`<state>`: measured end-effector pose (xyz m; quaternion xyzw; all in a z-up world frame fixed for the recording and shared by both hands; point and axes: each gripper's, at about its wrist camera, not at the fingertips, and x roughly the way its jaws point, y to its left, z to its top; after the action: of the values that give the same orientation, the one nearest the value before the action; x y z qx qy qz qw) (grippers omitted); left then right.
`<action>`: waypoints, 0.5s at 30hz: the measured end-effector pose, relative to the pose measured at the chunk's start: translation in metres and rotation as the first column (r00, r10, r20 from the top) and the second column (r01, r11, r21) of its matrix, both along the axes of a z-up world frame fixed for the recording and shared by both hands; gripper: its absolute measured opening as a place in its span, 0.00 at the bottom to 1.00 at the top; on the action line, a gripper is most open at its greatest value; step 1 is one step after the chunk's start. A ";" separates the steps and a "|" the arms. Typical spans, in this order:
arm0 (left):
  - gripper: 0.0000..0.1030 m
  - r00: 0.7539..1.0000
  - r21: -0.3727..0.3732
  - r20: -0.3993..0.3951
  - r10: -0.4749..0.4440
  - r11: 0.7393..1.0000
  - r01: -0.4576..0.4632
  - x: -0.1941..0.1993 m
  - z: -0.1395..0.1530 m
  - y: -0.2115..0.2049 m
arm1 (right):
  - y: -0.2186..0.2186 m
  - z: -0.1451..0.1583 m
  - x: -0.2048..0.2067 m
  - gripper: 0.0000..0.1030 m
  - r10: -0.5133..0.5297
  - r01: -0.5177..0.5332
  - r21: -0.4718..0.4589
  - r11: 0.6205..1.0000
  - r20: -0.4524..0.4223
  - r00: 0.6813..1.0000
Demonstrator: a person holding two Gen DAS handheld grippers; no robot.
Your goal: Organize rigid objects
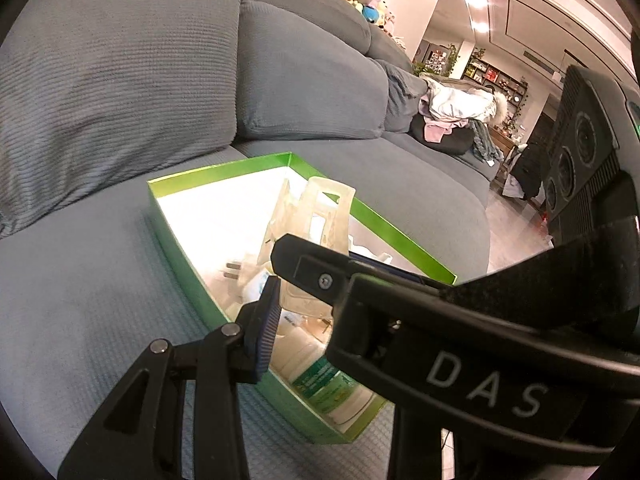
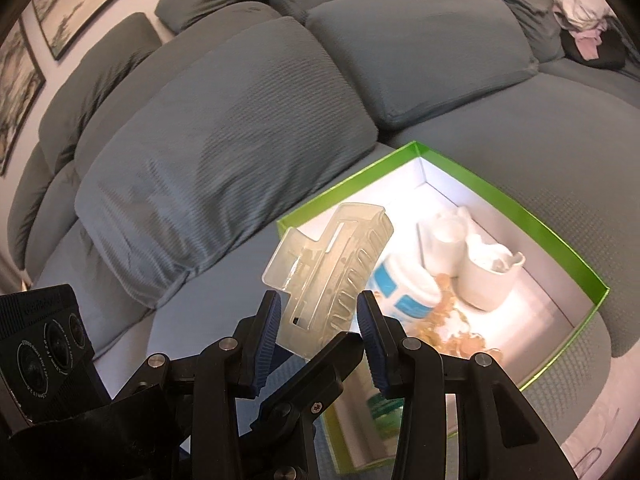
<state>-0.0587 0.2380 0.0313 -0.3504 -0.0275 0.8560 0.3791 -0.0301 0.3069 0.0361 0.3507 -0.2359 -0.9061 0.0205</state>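
A translucent cream hair claw clip (image 2: 332,268) hangs over the near corner of a green box (image 2: 516,204) with a white inside, which lies on the sofa seat. My right gripper (image 2: 320,312) is shut on the clip's lower half, with a blue pad on each side. My left gripper (image 1: 296,300) comes in from below. One of its pads (image 1: 267,320) rests against the clip (image 1: 316,216) and its other finger is hidden behind the right gripper's finger (image 1: 308,268). In the right wrist view that left finger (image 2: 324,364) lies against the clip's bottom end.
The box holds white cups (image 2: 488,276), a blue and white jar (image 2: 404,292), a green-labelled bottle (image 1: 328,384), a white plug (image 1: 240,276) and amber bits (image 2: 456,332). Grey sofa cushions (image 2: 224,152) stand behind. A pile of clothes (image 1: 456,108) lies at the sofa's far end.
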 end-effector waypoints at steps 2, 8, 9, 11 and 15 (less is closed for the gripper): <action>0.34 1.000 -0.010 0.009 0.004 1.000 -0.004 -0.001 -0.002 0.003 | 0.003 -0.002 -0.001 0.42 -0.011 0.011 -0.001 1.000 0.022 1.000; 0.54 1.000 -0.032 0.019 0.018 0.999 -0.017 -0.002 -0.003 0.004 | 0.010 -0.005 -0.002 0.43 -0.037 0.037 0.009 0.999 0.064 0.997; 0.57 1.000 -0.041 0.016 0.027 0.999 -0.026 -0.002 -0.003 0.004 | 0.011 -0.006 -0.002 0.47 -0.042 0.042 0.013 0.999 0.069 0.997; 0.62 0.999 -0.037 0.023 0.023 0.999 -0.022 -0.002 -0.002 0.003 | 0.014 -0.006 -0.001 0.53 -0.058 0.057 0.016 0.998 0.076 0.995; 0.72 0.999 -0.040 0.018 0.031 0.999 -0.030 0.000 -0.001 0.002 | 0.017 -0.003 0.003 0.58 -0.074 0.073 0.025 0.997 0.069 0.995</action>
<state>-0.0591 0.2397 0.0308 -0.3652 -0.0194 0.8587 0.3589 -0.0271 0.3241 0.0335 0.3733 -0.2389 -0.8961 -0.0251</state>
